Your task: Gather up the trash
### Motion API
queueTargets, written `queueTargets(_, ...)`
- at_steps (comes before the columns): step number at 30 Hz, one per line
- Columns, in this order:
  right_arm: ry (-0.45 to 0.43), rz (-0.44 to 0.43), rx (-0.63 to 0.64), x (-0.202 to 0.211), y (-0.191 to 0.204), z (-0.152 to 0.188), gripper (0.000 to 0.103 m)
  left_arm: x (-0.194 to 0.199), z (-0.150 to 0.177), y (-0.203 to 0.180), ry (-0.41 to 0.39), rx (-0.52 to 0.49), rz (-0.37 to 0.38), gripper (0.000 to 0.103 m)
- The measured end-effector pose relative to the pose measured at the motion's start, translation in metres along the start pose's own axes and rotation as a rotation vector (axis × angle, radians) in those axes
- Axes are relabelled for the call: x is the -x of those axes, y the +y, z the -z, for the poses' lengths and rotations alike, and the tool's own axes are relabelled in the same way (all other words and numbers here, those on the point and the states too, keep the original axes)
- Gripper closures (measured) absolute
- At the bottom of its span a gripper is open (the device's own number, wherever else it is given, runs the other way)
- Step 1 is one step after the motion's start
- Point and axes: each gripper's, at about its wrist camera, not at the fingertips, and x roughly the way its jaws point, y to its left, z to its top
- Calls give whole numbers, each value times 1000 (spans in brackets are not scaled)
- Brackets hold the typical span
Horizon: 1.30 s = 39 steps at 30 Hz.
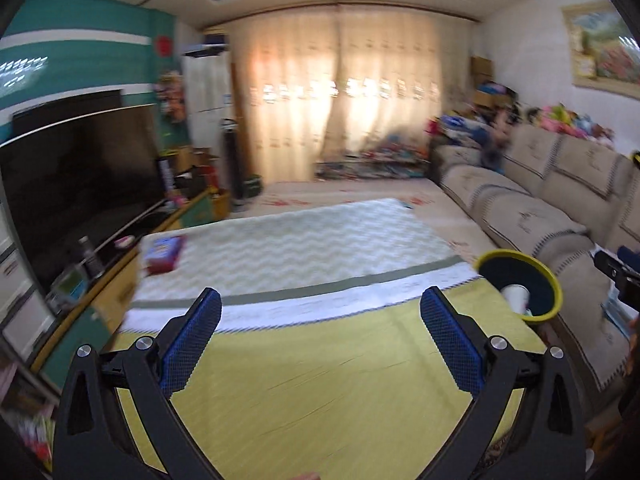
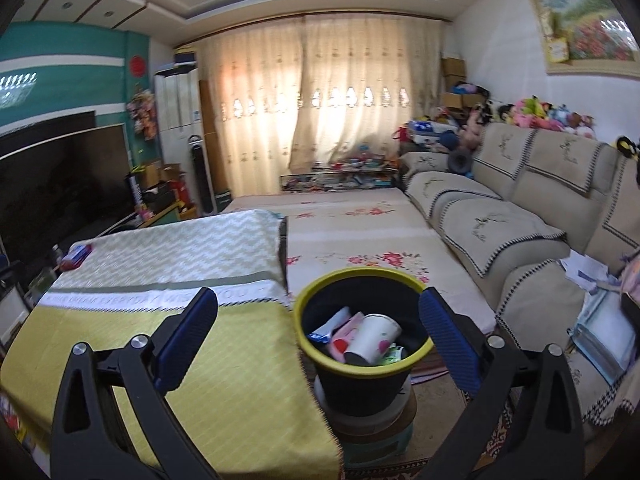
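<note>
A black bin with a yellow rim (image 2: 416, 282) stands on a low stool beside the table, between the table and the sofa. Inside it lie a white paper cup (image 2: 372, 338), a pink wrapper (image 2: 346, 334) and other scraps. My right gripper (image 2: 318, 300) hovers over the bin, open, with nothing between its blue pads. In the left wrist view the same bin (image 1: 554, 284) sits at the right with a white cup (image 1: 516, 298) showing. My left gripper (image 1: 320, 302) is open and empty above the yellow tablecloth (image 1: 340, 380). A red and blue packet (image 1: 164, 254) lies at the table's far left corner.
A dark TV (image 1: 80, 176) on a low cabinet lines the left side. A beige sofa (image 2: 520, 216) with papers on its seat runs along the right. A floral mat (image 2: 352, 232) covers the floor beyond the bin. Curtains (image 2: 320, 112) and toys fill the far end.
</note>
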Motion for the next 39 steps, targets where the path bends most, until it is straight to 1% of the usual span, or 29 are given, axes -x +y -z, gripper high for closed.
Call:
queueTargets(2,2,-8,13,6,7,1,7,18,6,21,-9,48,-31,5)
queueTargets(3,4,-9,21,10,10,1,7,29,9,32,-16,79,-37,5)
queueTargets(6,7,-12,35,20,14,1,7,53,19,53,-31,132,-52,5)
queueTargets(10,-6,-13,37,35,18,0,7,74,25,61,-53,146,-68,5)
queueTargets(14,-32,-2,35,51,19,-1,7,89,30,59,-60,141,-50,5)
queueTargets(18,-37,0,36,55,21,-1,7,100,32,55,-77,144,-42,5)
queueTargets(24,-25,-11,34,50,23,-1,7,106,30,50,-91,139,-38,5)
queueTargets(29,-12,-15,31,46,23,2,7,100,26,45,-74,132,-29,5)
queueTargets(39,-19,-14,26,45,22,1,7,94,25,43,-66,137,-26,5)
